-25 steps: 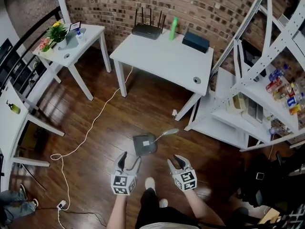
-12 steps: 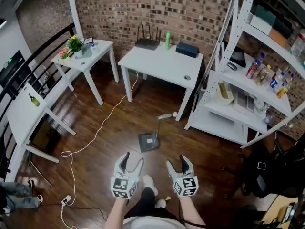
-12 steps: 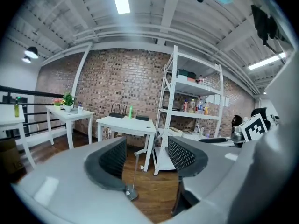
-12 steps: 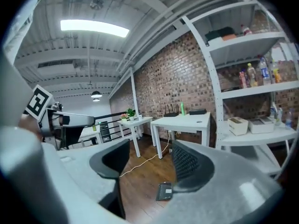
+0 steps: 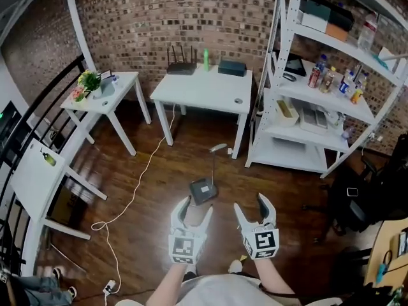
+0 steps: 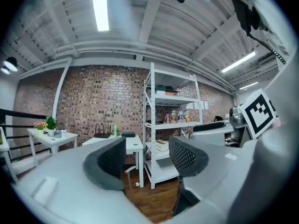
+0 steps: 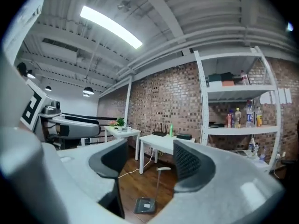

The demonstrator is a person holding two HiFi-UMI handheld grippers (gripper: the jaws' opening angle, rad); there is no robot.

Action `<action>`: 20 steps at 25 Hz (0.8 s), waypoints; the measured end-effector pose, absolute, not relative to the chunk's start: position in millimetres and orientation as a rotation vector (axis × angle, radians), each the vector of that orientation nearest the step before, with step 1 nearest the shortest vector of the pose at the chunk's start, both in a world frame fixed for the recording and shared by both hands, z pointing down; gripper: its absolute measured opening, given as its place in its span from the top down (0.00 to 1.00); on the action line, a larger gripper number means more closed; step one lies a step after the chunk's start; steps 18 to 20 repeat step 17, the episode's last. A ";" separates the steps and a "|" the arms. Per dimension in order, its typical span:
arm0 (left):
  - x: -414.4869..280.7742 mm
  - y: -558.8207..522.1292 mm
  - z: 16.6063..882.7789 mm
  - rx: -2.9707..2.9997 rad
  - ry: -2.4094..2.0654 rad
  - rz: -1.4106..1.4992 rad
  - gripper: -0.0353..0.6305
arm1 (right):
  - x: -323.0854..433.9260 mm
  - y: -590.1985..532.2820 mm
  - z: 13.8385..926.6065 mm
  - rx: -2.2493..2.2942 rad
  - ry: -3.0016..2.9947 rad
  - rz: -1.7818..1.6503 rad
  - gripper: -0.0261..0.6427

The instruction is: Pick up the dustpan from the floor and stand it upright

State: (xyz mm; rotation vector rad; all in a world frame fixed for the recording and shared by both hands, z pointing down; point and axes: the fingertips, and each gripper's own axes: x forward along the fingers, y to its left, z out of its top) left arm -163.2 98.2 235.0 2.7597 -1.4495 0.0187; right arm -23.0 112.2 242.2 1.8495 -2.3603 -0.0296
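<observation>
The grey dustpan [image 5: 203,190] stands upright on the wood floor, its thin handle [image 5: 215,164] rising to a pale grip. Nothing holds it. My left gripper [image 5: 195,208] hangs just in front of the pan, open and empty. To its right, my right gripper [image 5: 251,205] is also empty and its jaws are opening. In the right gripper view the dustpan [image 7: 145,204] shows through the jaw gap, well beyond the right gripper [image 7: 145,164]. The left gripper [image 6: 147,160] in its own view points level at the shelving.
A white table [image 5: 204,88] with a router stands against the brick wall, and a small side table [image 5: 105,97] with flowers is at its left. White shelving [image 5: 319,107] fills the right. A white cable [image 5: 137,183] trails across the floor. A black railing runs along the left.
Both grippers rose and drew back from the dustpan, and the view lifted with them. The right jaws spread wider. The dustpan's handle, slanted before, now points straight up.
</observation>
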 end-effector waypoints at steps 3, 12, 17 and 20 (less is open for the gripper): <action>-195.8 102.9 219.2 2.763 -1.578 0.009 0.51 | -43.5 117.5 218.2 1.891 -2.349 -0.133 0.54; -245.5 99.4 197.8 2.694 -1.699 -0.096 0.52 | -66.3 122.4 209.2 2.003 -2.331 -0.054 0.54; -246.8 100.5 191.6 2.676 -1.719 -0.095 0.54 | -61.0 122.8 198.5 2.013 -2.301 -0.120 0.54; -246.8 100.5 191.6 2.676 -1.719 -0.095 0.54 | -61.0 122.8 198.5 2.013 -2.301 -0.120 0.54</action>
